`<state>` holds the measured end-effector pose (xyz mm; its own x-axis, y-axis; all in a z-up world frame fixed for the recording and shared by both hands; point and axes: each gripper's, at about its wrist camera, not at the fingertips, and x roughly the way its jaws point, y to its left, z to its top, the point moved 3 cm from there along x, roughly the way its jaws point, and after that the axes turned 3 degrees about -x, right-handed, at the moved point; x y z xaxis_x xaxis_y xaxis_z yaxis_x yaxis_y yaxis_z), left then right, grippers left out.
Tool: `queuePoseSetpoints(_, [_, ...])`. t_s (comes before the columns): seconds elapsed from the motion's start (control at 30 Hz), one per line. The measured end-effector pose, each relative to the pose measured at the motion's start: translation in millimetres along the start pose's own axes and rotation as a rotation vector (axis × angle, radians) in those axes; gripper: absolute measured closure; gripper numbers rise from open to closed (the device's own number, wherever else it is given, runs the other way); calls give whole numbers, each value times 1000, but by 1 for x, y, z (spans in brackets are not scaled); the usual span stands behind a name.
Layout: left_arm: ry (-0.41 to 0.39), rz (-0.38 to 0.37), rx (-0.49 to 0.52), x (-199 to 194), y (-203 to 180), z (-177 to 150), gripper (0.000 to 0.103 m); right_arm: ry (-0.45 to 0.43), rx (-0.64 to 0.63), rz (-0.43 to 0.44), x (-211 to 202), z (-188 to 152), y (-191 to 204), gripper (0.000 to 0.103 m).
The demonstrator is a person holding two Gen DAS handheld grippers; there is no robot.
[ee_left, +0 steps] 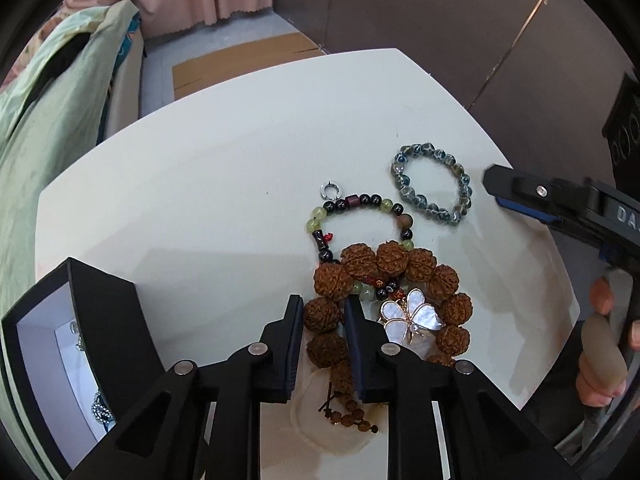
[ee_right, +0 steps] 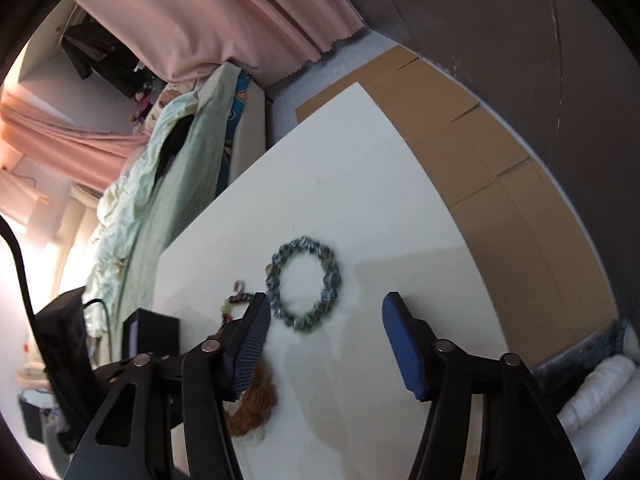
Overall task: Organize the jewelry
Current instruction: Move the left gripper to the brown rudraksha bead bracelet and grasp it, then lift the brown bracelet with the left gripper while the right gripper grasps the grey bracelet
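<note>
A brown rudraksha bead bracelet [ee_left: 384, 264] lies on the white table [ee_left: 200, 200], with a white shell butterfly brooch [ee_left: 412, 318] on it. A green and black bead bracelet [ee_left: 360, 216] overlaps it, a small silver ring [ee_left: 330, 190] beside that. A blue-grey bead bracelet [ee_left: 432, 188] lies further right; it also shows in the right wrist view [ee_right: 306, 284]. My left gripper [ee_left: 322, 306] straddles the brown bracelet's left side, jaws narrowly apart around its beads. My right gripper [ee_right: 326, 308] is open and empty just short of the blue-grey bracelet.
An open black jewelry box [ee_left: 80, 344] with a white lining holds some pieces at the table's left front. The right gripper's body [ee_left: 560, 204] hangs over the table's right edge. A bed with green bedding [ee_left: 52, 120] stands left. Cardboard [ee_right: 480, 160] lies on the floor.
</note>
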<state>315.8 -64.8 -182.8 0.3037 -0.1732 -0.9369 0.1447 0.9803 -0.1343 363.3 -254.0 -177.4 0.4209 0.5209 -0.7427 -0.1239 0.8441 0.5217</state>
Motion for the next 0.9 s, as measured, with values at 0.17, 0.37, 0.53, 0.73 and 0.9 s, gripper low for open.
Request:
queuePoseSetpoints(0.17, [-51,-22,5,-20,0,4,84,5,-101,-100,9,5,17,48])
queuePoseSetpoints(0.37, [-118,-51,17,-53,-4,10,84,1,-191,-221,12,7,27,57])
queuePoseSetpoints(0.53, [-168,-60,8,-76,1,14,84,4,-275,-321,15,3,37,57])
queuePoseSetpoints(0.73, [-200,-55,-23,-92,15,17,84,3,-339,-462,13,0,42,91])
queuePoseSetpoints(0.9, [-220,-75,-55,-102,25,17,84,0,-252,-355,-3,0,37,93])
